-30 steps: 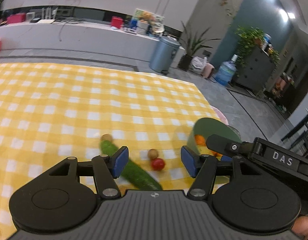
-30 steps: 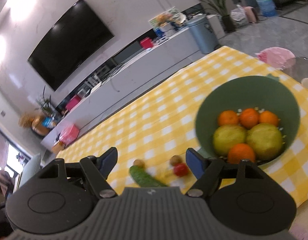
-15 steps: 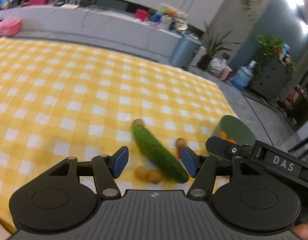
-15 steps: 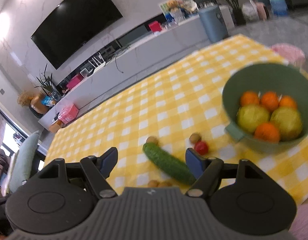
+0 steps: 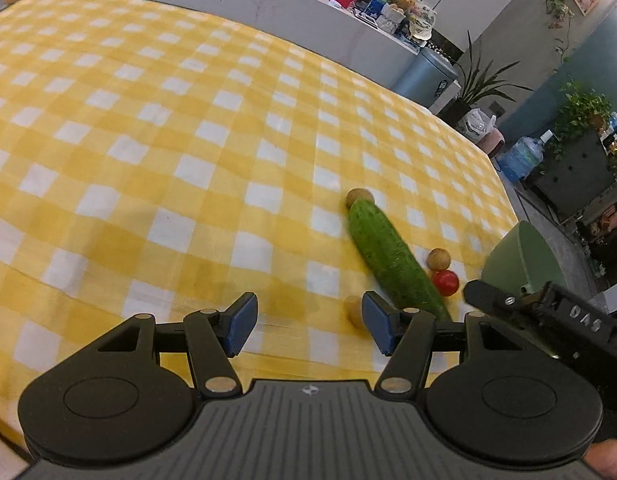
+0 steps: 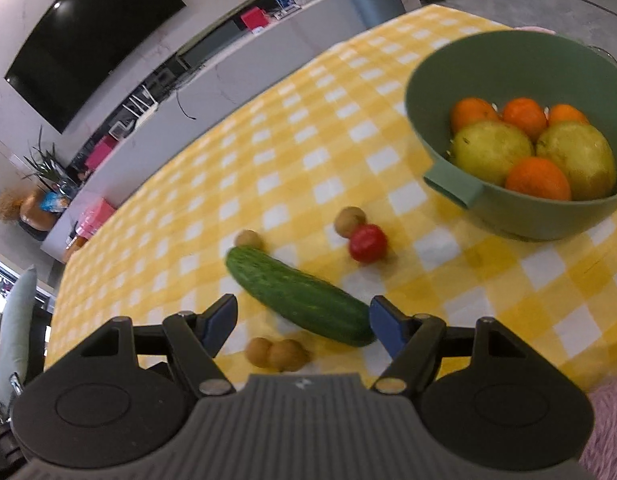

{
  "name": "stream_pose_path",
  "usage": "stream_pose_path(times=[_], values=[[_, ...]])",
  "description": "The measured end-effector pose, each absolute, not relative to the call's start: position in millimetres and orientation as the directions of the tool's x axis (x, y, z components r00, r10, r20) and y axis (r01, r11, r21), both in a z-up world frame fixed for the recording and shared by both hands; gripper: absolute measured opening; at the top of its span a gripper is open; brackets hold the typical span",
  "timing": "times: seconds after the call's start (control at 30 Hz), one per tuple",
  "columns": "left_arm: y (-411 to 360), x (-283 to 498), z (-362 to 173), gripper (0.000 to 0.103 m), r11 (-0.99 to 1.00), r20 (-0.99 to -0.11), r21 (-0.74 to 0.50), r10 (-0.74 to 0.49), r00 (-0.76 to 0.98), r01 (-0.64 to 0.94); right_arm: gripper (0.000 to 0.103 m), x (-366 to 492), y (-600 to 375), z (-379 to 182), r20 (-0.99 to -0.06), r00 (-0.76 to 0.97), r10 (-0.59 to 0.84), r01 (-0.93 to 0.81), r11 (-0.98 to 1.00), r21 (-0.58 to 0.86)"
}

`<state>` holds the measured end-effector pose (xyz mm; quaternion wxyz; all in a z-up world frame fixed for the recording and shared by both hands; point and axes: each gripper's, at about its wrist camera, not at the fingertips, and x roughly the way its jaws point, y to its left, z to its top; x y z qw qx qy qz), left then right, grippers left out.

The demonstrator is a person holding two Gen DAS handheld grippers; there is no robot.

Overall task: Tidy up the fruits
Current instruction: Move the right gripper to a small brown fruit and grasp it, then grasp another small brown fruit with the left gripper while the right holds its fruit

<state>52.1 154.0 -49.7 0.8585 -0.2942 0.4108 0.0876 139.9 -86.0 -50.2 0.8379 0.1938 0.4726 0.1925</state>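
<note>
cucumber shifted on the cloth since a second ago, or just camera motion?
No. The cucumber keeps its far tip beside the same small brown fruit, red tomato alongside; only the cameras dropped closer.

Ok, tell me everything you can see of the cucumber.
The cucumber is dark green with finely bumpy skin, whole, lying flat and diagonal on the yellow checked cloth. A small brown fruit sits against its far tip. Its near end lies just ahead of the open right gripper, which isn't touching it.
</note>
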Motion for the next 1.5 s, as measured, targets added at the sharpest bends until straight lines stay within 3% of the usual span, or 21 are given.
stream_pose_path(times=[0.23, 0.27, 0.3, 0.37, 0.43, 0.47, 0.73, 1.3, 1.5], values=[[136.2, 51.6, -60.4, 0.070, 0.860, -0.692, -0.436, -0.132, 0.710, -0.265, 0.068, 146.5, -90.0, -62.3, -0.734, 0.476, 0.484, -0.109, 0.861, 0.497], [133.0, 51.3, -60.5, 0.070, 0.868, -0.683, -0.430, -0.131, 0.719, -0.250, 0.062, 146.9, -90.9, -63.1, -0.734, 0.475, 0.486, -0.106, 0.859, 0.501], [129.8, 50.6, -60.9, 0.070, 0.877, -0.676, -0.417, -0.125, 0.726, -0.238, 0.045, 146.5, -90.7, -62.9, -0.732, 0.464, 0.499, -0.118, 0.854, 0.507], [123.2, 50.3, -61.8, 0.070, 0.899, -0.677, -0.375, -0.099, 0.729, -0.226, 0.044, 145.4, -84.8, -61.4, -0.733, 0.434, 0.524, -0.176, 0.847, 0.502], [119.8, 52.2, -63.7, 0.070, 0.911, -0.693, -0.332, -0.061, 0.718, -0.243, 0.029, 140.8, -79.4, -57.3, -0.729, 0.425, 0.536, -0.229, 0.843, 0.487], [119.5, 52.9, -65.1, 0.070, 0.914, -0.700, -0.317, -0.044, 0.712, -0.255, 0.027, 141.3, -78.1, -58.6, -0.719, 0.402, 0.567, -0.238, 0.823, 0.516], [125.0, 53.1, -72.3, 0.070, 0.920, -0.708, -0.297, -0.032, 0.706, -0.256, 0.028, 139.5, -61.6, -69.0, -0.743, 0.340, 0.576, -0.242, 0.817, 0.523], [123.7, 53.4, -73.7, 0.069, 0.948, -0.713, -0.242, -0.028, 0.701, -0.209, 0.023, 128.5, -32.3, -70.0, -0.805, 0.369, 0.466, -0.356, 0.870, 0.341], [121.2, 41.3, -61.2, 0.069, 0.985, -0.680, -0.133, -0.009, 0.733, -0.111, 0.023, 127.9, -34.1, -73.8, -0.838, 0.323, 0.440, -0.379, 0.871, 0.311]])
